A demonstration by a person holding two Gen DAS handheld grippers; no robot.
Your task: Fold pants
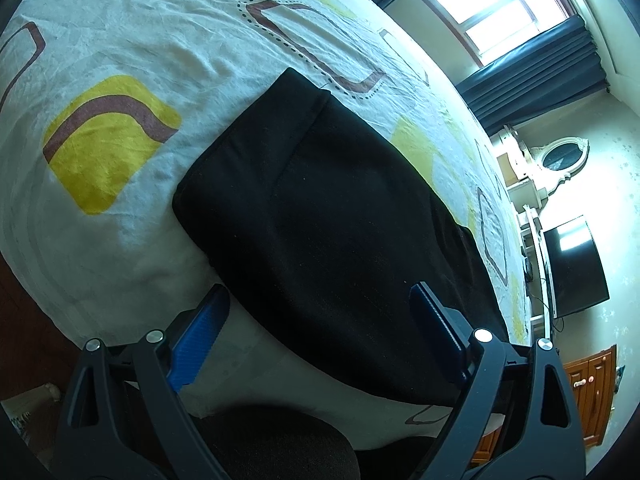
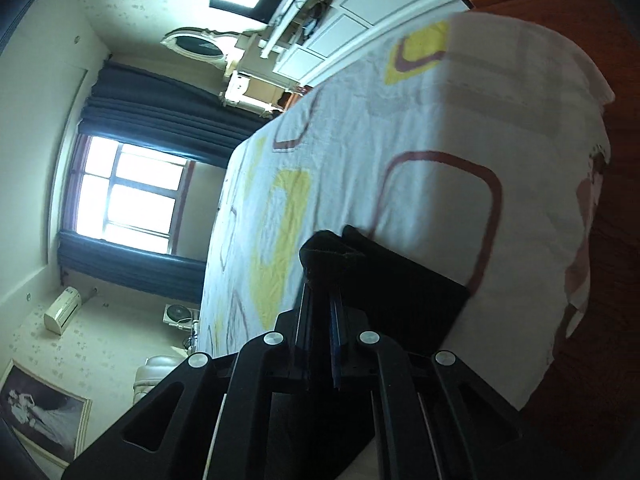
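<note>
Pants, black and already doubled into a thick slab, lie on the bed, running from the near edge out toward the middle of the patterned sheet. My left tool hangs over their near end with its blue pads spread wide, one on each side of the cloth and touching nothing, I think so that it can pin or catch that end when the fold comes over.

My right tool is clamped tight on a bunched corner of the pants, with the cloth puckered up past the fingertips and the rest trailing down and right onto the sheet. Gripping at a corner lets me carry one end across while the weight of the slab keeps the other end down. That view is smeared, so I cannot say for sure whether I have one layer or the whole stack.

Around the bed there is a window with dark curtains, an oval mirror and a dark screen on the wall past the far side, and a wooden cabinet low on the right. None of it is close. Only the sheet's wrinkles and the near bed edge could catch the cloth.
</note>
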